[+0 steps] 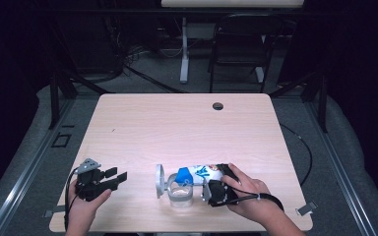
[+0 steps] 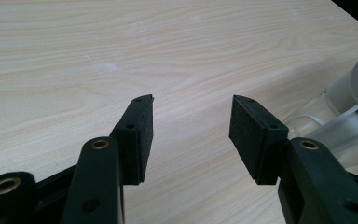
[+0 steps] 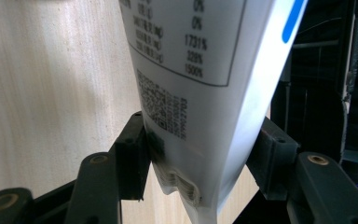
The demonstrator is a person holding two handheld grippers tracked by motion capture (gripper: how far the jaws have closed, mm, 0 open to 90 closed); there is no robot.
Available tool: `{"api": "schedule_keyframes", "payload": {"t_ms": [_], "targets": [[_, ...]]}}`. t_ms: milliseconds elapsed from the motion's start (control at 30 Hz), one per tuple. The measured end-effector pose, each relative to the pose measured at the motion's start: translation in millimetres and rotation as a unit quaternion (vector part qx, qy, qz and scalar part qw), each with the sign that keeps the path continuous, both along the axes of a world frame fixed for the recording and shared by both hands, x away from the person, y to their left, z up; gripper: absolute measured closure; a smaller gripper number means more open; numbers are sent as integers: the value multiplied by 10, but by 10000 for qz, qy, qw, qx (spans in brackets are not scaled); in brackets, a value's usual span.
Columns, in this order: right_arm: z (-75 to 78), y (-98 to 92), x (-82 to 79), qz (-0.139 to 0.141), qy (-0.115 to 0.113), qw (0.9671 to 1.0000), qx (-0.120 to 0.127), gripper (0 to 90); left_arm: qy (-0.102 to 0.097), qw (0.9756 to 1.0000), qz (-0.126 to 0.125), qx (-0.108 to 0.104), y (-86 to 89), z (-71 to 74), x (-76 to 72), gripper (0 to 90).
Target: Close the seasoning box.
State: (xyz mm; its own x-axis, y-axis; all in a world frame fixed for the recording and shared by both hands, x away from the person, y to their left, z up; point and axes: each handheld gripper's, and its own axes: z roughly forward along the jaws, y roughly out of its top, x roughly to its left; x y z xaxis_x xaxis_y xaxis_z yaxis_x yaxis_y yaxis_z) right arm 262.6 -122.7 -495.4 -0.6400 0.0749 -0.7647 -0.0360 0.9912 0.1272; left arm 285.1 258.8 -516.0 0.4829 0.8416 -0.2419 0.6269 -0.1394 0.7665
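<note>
the light wooden table [image 1: 177,123] has a small dark round hole [image 1: 218,106] near its far edge, right of the middle. behind it, a black folding chair [image 1: 238,49] stands on the grey floor beside a white post [image 1: 184,49] with a flat foot. dark cables [image 1: 128,54] trail over the floor to the left of the post. a thin black cable [image 1: 302,142] curves past the table's right edge.

Pouch [image 3: 200,93] top cut off above
</note>
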Motion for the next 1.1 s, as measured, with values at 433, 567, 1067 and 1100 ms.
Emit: {"api": "schedule_keyframes", "payload": {"t_ms": [433,567,1067,1100], "targets": [[5,6,-20,112,-224,9994,-248,463,11,10000,10,16,13,-9,5,499],[10,13,-40,107,-291,9990,-327,463,24,10000,11,6,17,-11,6,499],[40,31,-95,180,-477,9966,-641,465,63,10000,8,19,17,-20,9,499],[34,30,-92,215,-481,9968,-605,465,61,10000,8,17,17,-21,9,499]]}}
